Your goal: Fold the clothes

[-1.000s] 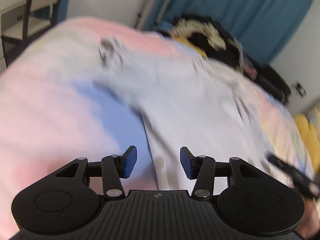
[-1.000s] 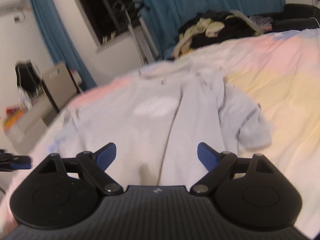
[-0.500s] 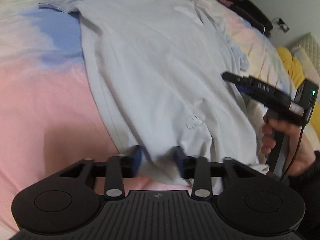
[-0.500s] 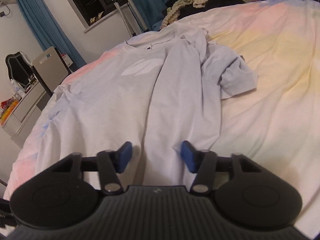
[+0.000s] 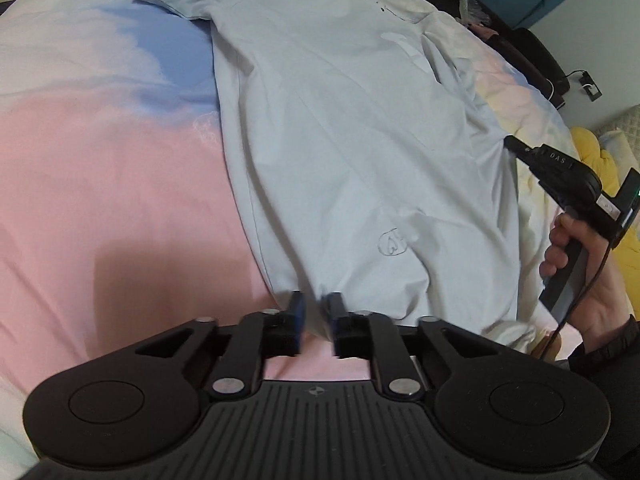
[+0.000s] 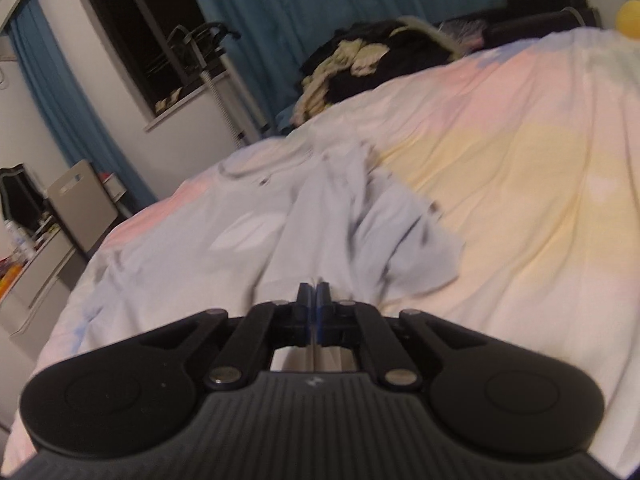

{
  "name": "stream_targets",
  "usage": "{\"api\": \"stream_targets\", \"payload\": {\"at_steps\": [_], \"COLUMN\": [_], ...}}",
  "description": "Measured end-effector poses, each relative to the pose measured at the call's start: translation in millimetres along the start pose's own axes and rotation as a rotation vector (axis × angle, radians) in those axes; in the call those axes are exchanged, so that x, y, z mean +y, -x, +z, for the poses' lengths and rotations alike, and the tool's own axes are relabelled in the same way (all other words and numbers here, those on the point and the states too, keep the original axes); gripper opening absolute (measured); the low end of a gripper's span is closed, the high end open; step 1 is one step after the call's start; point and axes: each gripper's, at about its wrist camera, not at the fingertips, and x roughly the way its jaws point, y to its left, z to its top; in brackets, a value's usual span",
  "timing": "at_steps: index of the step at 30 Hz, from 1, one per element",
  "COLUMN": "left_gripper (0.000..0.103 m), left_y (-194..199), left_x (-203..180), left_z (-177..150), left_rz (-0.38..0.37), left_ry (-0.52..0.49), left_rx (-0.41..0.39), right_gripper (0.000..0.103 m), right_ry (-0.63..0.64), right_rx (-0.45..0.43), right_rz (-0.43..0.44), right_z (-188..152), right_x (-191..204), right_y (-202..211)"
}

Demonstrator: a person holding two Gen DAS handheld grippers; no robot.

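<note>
A pale blue T-shirt (image 5: 352, 128) lies spread on the pastel bed cover (image 5: 100, 184), collar at the far end. My left gripper (image 5: 317, 310) is nearly closed on the shirt's bottom hem, with cloth between the fingers. My right gripper (image 6: 313, 294) is shut on the hem further right; the shirt (image 6: 248, 236) stretches away from it. The right gripper (image 5: 516, 148) also shows in the left wrist view, held in a hand at the shirt's right side.
A pile of dark and cream clothes (image 6: 360, 60) lies at the bed's far edge before teal curtains (image 6: 320, 0). A chair (image 6: 80, 200) and dresser stand at the left. A yellow cushion (image 5: 600, 160) lies at the right.
Both grippers came down to the shirt's bottom hem and closed on it. The right wrist view has dropped lower and blurs with motion.
</note>
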Motion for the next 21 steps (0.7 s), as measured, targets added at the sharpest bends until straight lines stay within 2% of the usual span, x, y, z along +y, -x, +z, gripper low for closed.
{"api": "stream_targets", "payload": {"at_steps": [1, 3, 6, 7, 9, 10, 11, 13, 17, 18, 20, 21], "left_gripper": [0.057, 0.058, 0.058, 0.058, 0.057, 0.056, 0.056, 0.056, 0.053, 0.048, 0.014, 0.003], "left_y": [1, 3, 6, 4, -4, -8, -13, -16, -17, -17, -19, -18], "left_x": [-2, -5, -6, -5, 0, 3, 7, 8, 7, 7, 7, 7], "left_z": [-1, -4, -8, -10, -11, -10, -9, -8, -9, -10, -10, -11], "left_rz": [0.01, 0.017, 0.006, 0.022, 0.059, 0.076, 0.094, 0.087, 0.01, -0.007, -0.038, -0.047], "left_ry": [-0.002, -0.002, 0.014, 0.021, 0.053, 0.07, 0.087, 0.104, 0.118, 0.122, 0.132, 0.134], "left_rx": [-0.01, -0.025, -0.027, -0.021, 0.013, 0.031, 0.048, 0.039, -0.028, -0.033, -0.03, -0.026], "right_gripper": [0.003, 0.003, 0.006, 0.01, 0.011, 0.018, 0.037, 0.055, 0.055, 0.055, 0.055, 0.055], "right_ry": [0.015, 0.035, 0.029, 0.029, 0.042, 0.056, 0.064, 0.071, 0.118, 0.118, 0.115, 0.121], "right_rx": [-0.015, -0.021, 0.002, 0.008, 0.004, -0.007, -0.031, -0.088, -0.146, -0.138, -0.095, -0.06], "right_rz": [-0.033, -0.084, -0.107, -0.113, -0.123, -0.128, -0.127, -0.095, -0.045, -0.013, 0.077, 0.126], "right_z": [3, 8, 3, 1, -1, -1, 1, 3, 3, 2, -6, -11], "right_x": [-6, -16, -28, -29, -27, -23, -17, -10, 6, 9, 20, 28], "right_y": [-5, -14, -25, -28, -27, -23, -16, 2, 27, 28, 27, 24]}}
